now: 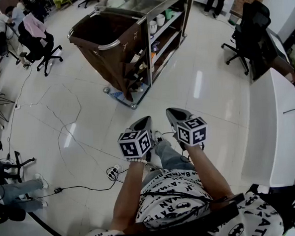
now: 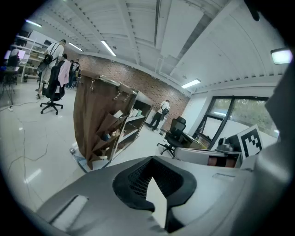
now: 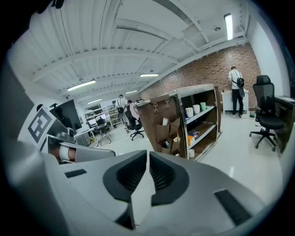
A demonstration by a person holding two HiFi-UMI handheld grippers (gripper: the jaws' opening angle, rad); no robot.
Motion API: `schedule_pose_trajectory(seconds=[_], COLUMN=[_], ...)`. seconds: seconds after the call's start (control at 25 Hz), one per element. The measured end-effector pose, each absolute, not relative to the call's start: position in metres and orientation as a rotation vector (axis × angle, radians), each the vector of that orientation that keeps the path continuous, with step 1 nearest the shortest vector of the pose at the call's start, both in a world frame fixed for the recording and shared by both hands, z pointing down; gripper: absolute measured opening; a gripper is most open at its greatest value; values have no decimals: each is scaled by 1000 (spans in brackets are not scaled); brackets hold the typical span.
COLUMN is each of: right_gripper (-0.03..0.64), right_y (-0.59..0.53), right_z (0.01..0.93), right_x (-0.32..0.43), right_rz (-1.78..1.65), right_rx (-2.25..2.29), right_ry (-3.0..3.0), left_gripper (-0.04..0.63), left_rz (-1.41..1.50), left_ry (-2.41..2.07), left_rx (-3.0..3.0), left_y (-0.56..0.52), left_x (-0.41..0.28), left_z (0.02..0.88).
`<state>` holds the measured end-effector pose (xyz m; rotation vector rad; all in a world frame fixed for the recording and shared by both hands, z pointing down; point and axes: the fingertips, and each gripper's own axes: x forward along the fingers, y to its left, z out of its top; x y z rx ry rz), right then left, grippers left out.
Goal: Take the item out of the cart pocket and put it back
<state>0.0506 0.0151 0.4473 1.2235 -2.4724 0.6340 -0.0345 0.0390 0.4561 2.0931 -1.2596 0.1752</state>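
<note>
The housekeeping cart [image 1: 146, 20] stands a few steps ahead on the white floor, its brown bag [image 1: 100, 35] on the left and shelves on the right. Brown side pockets [image 1: 134, 61] hang on its near end with small items sticking out. Both gripper views show those pockets [image 2: 108, 126] [image 3: 168, 131] from a distance. In front of the person's body, my left gripper [image 1: 146, 121] and right gripper [image 1: 171, 111] are side by side, pointing toward the cart. The left gripper [image 2: 152, 159] has its jaws together and empty. The right gripper [image 3: 147, 153] shows only a thin slit, with nothing in it.
Cables [image 1: 63, 127] and a power strip [image 1: 112, 173] lie on the floor at left. A white table [image 1: 275, 127] runs along the right, with a black office chair [image 1: 247, 34] beyond it. Another chair [image 1: 38, 44] and seated people are at far left; a person stands behind the cart.
</note>
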Motion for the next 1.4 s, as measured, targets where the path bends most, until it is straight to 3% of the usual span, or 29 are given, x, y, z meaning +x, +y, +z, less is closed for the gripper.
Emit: schedule_pose_trajectory(seconds=[0.24,0.32,0.44,0.52,0.84,1.4], right_gripper=[35,132,133,193,218,218], right_y=[-36,-60,-110,-147,-282,-378], right_z=[484,505,539,565,687,822], right_x=[56,52,50,50,35,-34], right_rz=[672,686,722,757,789,728], right_rx=[1234,1214,1225,1219,1069,876], right_ry=[-2421,-2407,-2393,-2382,-2322,-2341], left_gripper=[2,2,2,2,2,2], left_rz=[222,241,302,342,507,630], left_ry=[-1261,-1273,-1297,-1300,-1333,-1454], left_rx=[2111,2113,2087,2051,1958,1691], left_y=[-3,-24,-64,-91,-193,-264], left_x=[-31,-33,-35,-34,-21,-54], left_z=[481,491,512,533,621,770])
